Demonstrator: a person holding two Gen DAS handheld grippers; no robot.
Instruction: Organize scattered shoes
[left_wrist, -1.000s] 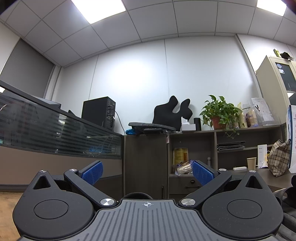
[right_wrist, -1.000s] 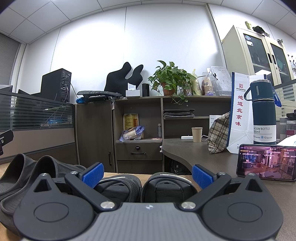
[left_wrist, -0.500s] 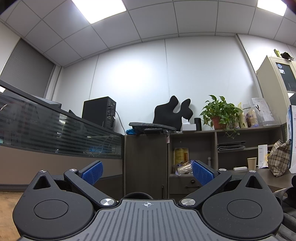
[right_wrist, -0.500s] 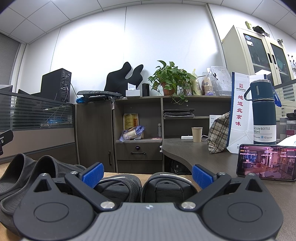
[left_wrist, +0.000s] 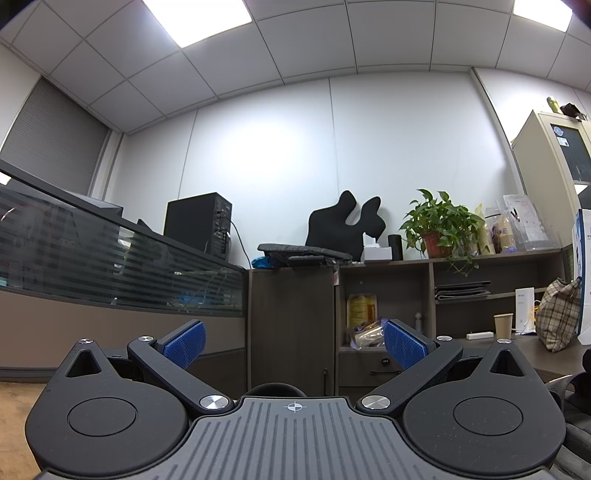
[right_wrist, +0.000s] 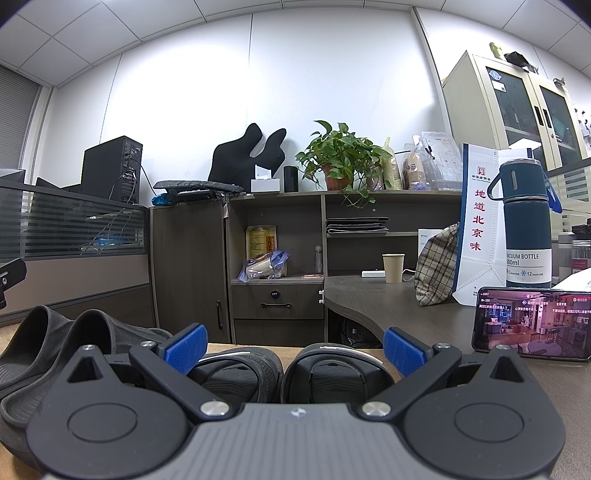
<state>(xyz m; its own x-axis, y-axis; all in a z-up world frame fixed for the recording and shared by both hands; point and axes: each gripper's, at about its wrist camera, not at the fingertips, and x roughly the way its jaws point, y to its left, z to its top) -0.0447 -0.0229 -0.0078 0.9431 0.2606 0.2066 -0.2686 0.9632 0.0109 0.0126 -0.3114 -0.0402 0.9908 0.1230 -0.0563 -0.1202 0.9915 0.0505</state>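
Note:
In the right wrist view, two black strapped sandals (right_wrist: 240, 376) (right_wrist: 332, 373) lie side by side on the wooden surface, right in front of my right gripper (right_wrist: 293, 347), which is open and empty. Two dark grey slides (right_wrist: 26, 343) (right_wrist: 96, 332) lie side by side to their left. My left gripper (left_wrist: 293, 341) is open and empty, aimed level at the room; only a dark shoe edge (left_wrist: 576, 391) shows at its lower right.
A phone (right_wrist: 532, 323) stands playing video on the dark desk (right_wrist: 388, 302) to the right, behind it a blue vacuum bottle (right_wrist: 524, 221), a white bag, a plaid pouch and a paper cup (right_wrist: 393, 267). A cabinet (right_wrist: 188, 269) and shelves stand ahead.

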